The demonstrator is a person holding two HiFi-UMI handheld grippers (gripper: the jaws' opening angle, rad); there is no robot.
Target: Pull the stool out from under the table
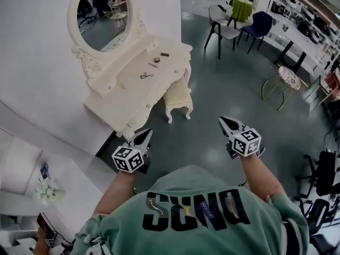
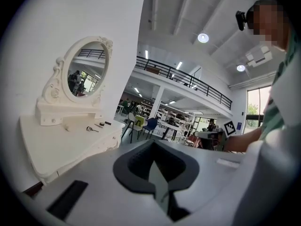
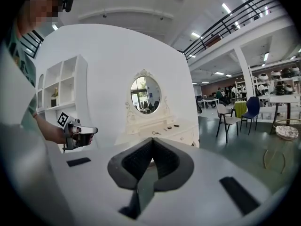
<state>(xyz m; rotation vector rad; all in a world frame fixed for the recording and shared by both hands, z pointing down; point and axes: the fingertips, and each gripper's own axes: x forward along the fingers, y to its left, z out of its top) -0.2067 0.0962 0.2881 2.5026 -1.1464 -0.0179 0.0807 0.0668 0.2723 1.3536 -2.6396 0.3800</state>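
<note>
Stool [image 1: 179,95] stands tucked partway under the white vanity worktop [image 1: 127,89], well apart from both tools. Left hand-held gripper [image 1: 147,133] and right hand-held gripper [image 1: 223,120] are each pressed together on nothing. If they arrive unspread, they would likely shove the stool deeper or glance off its carved legs.

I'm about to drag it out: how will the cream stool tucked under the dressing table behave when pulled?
The stool looks rigid, so it should move as one piece. On the glossy floor its slim curved legs will probably slide, though a high pull might tip it.
</note>
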